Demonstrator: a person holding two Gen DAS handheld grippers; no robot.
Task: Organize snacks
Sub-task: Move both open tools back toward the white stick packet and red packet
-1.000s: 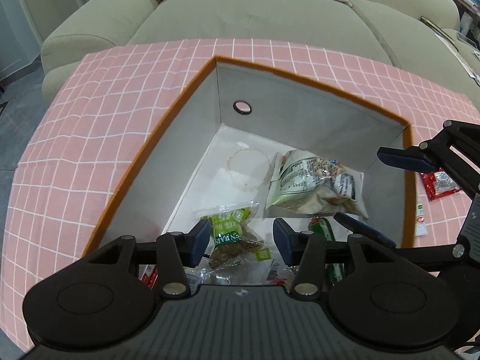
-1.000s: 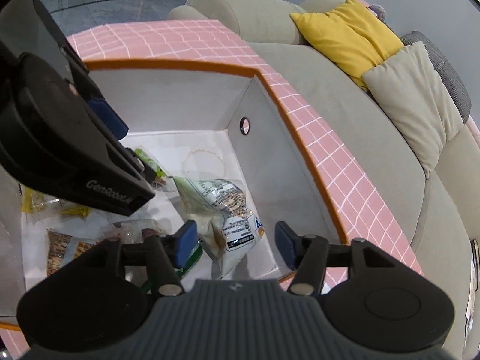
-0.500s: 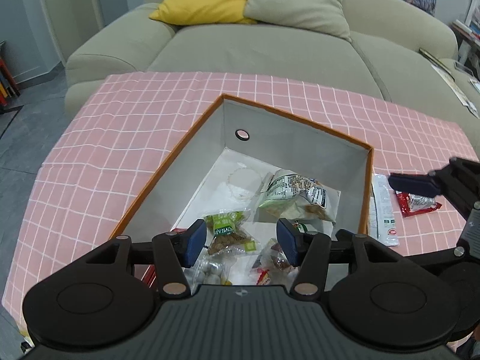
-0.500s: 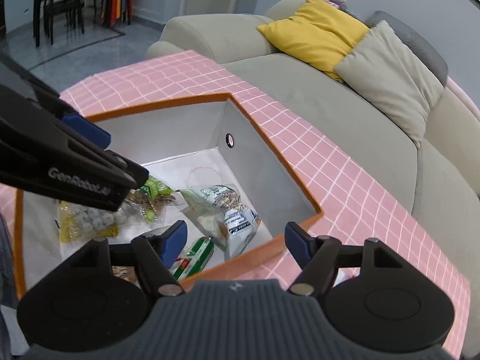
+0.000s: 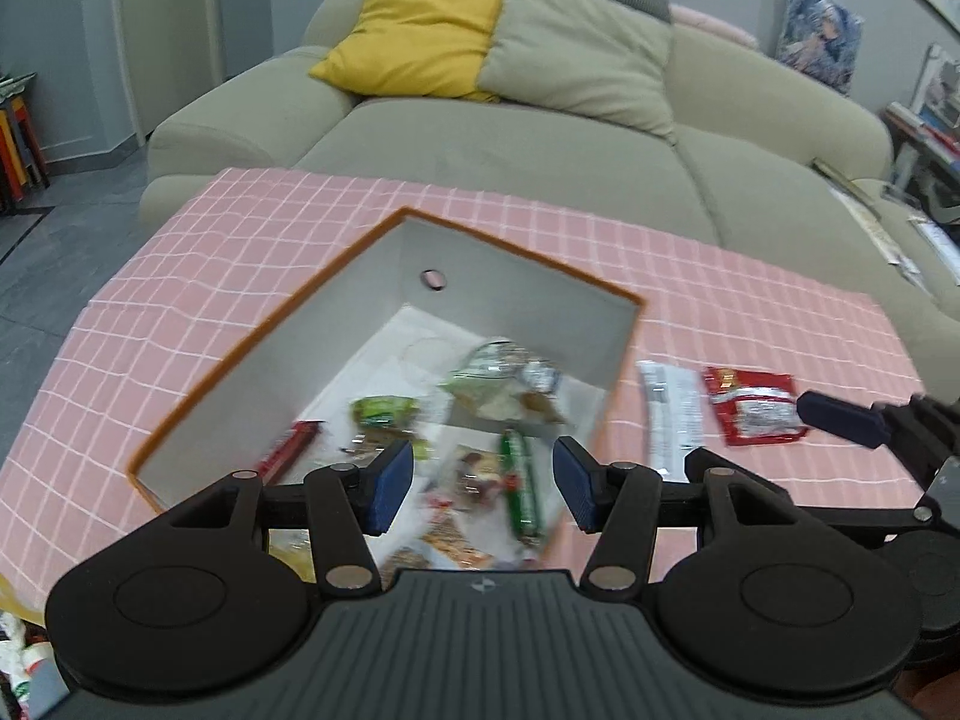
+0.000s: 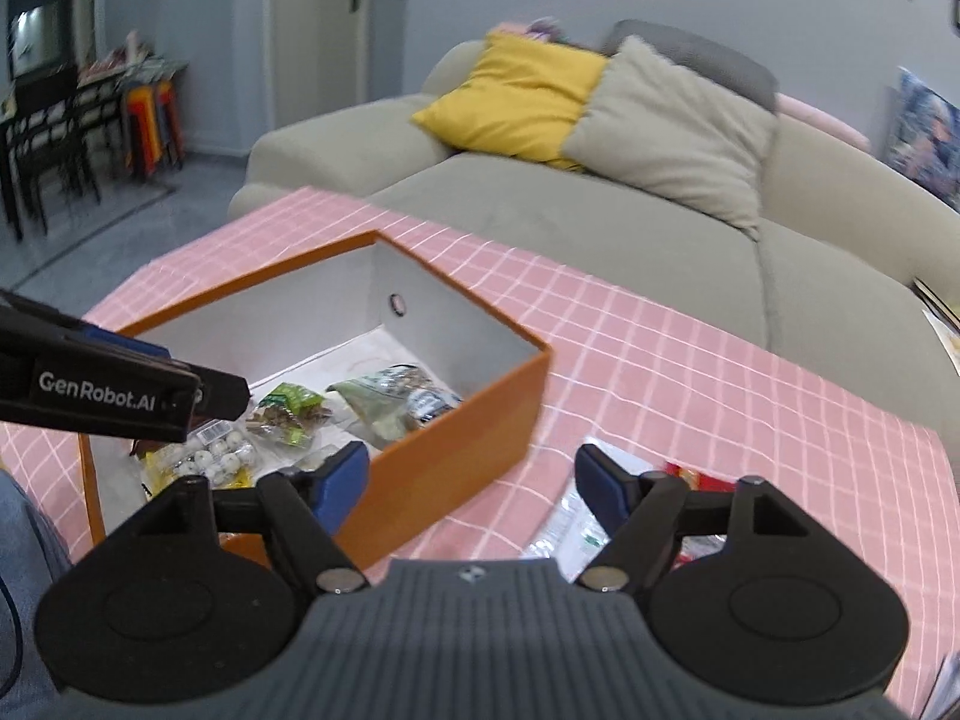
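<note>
Above the orange box (image 5: pixel 198 384) of snacks, both tongs (image 5: pixel 483 483) (image 6: pixel 471 483) apart, empty.

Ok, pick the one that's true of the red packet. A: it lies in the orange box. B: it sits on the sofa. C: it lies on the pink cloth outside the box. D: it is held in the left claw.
C: the red packet lies flat on the pink cloth, beside the box, with no claw on it.

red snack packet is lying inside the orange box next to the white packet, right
Not quite. The red snack packet lies outside the orange box, on the pink cloth, next to the white packet. The left wrist view shows it.
</note>
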